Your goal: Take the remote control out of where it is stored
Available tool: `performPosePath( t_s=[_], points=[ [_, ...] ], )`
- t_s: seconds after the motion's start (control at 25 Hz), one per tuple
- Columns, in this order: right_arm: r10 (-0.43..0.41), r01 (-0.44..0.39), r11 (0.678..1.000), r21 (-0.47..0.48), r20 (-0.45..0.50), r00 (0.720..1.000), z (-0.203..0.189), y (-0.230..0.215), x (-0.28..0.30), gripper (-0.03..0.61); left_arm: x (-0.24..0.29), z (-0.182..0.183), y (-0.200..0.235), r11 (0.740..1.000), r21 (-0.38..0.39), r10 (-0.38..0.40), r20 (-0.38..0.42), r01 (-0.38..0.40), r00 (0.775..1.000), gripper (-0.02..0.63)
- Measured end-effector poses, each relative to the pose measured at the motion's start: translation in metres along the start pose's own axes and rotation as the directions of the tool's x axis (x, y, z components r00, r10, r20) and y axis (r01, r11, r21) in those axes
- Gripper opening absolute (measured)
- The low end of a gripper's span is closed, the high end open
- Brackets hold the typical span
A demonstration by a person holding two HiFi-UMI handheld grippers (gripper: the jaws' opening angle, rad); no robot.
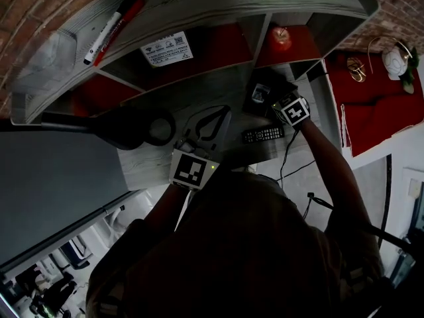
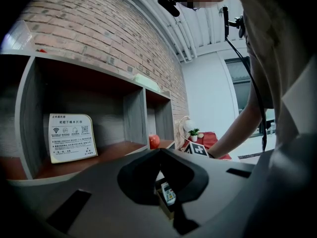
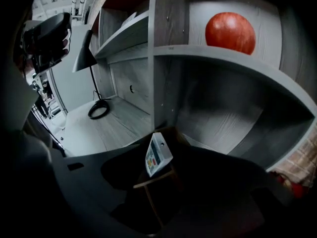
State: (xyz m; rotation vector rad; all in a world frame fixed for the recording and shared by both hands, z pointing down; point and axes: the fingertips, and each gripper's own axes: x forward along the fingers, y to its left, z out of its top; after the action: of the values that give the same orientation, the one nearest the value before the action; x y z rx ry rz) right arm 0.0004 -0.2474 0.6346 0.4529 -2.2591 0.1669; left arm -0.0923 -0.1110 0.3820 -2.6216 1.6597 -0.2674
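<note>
The person's dark torso (image 1: 252,244) fills the lower head view, both arms reaching out over the grey bench (image 1: 142,167) below a shelf unit (image 1: 199,2). On the left, the left claw (image 2: 158,151) lies about level above the bench, its tips together and nothing in them. Near it stands a black lamp (image 1: 132,128), and a printed sign card (image 2: 72,138) leans in a shelf compartment. Further right a black remote (image 1: 263,135) lies flat on the bench, in no holder. Just beyond it the right claw (image 3: 164,150) tilts down over a small wooden holder (image 3: 151,182). Its jaws stand apart on either side of the white remote control (image 3: 158,155), which leans upright in the holder close to the shelf's divider, and the pads do not appear to press on it yet. A red apple (image 3: 230,32) sits in the compartment above. The step in hand looks like closing the grip, and several things could spoil it. If a jaw catches the holder's rim together with the remote, the holder would likely rise with it or tip over. Because the remote leans, a pinch on its top corner alone may let it twist or slide back down. The holder seems light and unfixed, so a nudge could push it into the divider, and the left claw is too far off to steady it.
</note>
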Motion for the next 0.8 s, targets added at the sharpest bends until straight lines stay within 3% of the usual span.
performPosePath(
  t_s=[0.12, 0.52, 0.8],
  points=[
    [0.01, -0.011, 1.0, -0.012, -0.049, 0.999, -0.009, -0.001, 0.011, 0.21, -0.001, -0.003, 0.0, 1.0, 0.0, -0.002, -0.014, 0.002, 1.0, 0.012],
    [0.047, -0.051, 0.996, -0.067, -0.064, 0.997, -0.007, 0.019, 0.03, 0.209, -0.002, -0.012, 0.003, 1.0, -0.013, 0.003, -0.032, -0.004, 0.999, 0.012],
    [0.099, -0.105, 0.994, -0.036, -0.132, 0.986, -0.016, 0.026, 0.041, 0.209, -0.005, -0.014, 0.006, 1.0, -0.021, 0.014, -0.032, -0.015, 0.999, 0.012]
  ],
)
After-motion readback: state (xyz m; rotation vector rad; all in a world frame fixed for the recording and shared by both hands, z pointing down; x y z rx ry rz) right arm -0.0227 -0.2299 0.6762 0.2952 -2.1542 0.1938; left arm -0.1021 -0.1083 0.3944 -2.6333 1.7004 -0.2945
